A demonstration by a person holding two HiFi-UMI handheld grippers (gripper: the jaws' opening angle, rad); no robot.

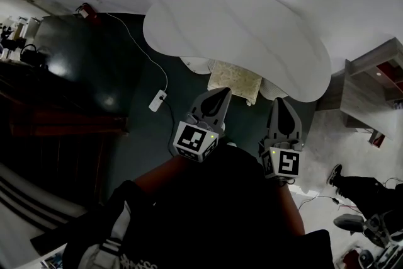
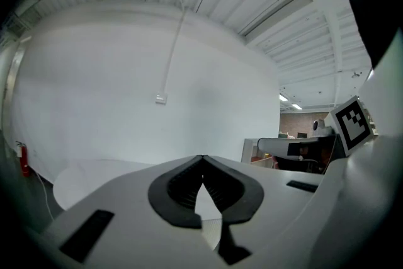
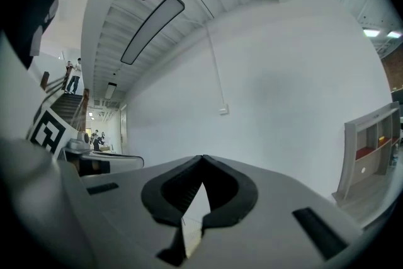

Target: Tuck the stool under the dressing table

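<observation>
In the head view the white kidney-shaped dressing table [image 1: 239, 34] stands against the wall. The stool's cream fluffy seat [image 1: 234, 80] shows just below the table's near edge, its far part hidden under the top. White parts of the stool [image 1: 195, 64] show beside the seat. My left gripper [image 1: 225, 92] is shut and empty, its tips over the seat's near edge; whether it touches the seat I cannot tell. My right gripper [image 1: 279, 101] is shut and empty, just right of the seat. In both gripper views the jaws meet, left gripper [image 2: 202, 157] and right gripper [image 3: 201, 157], facing the white wall.
A white power strip [image 1: 157, 100] with its cable lies on the dark floor at left. A fire extinguisher [image 1: 85, 9] stands by the wall. A grey shelf unit [image 1: 371, 91] is at right, and a person's shoe [image 1: 335, 174] is at lower right. Dark furniture fills the left side.
</observation>
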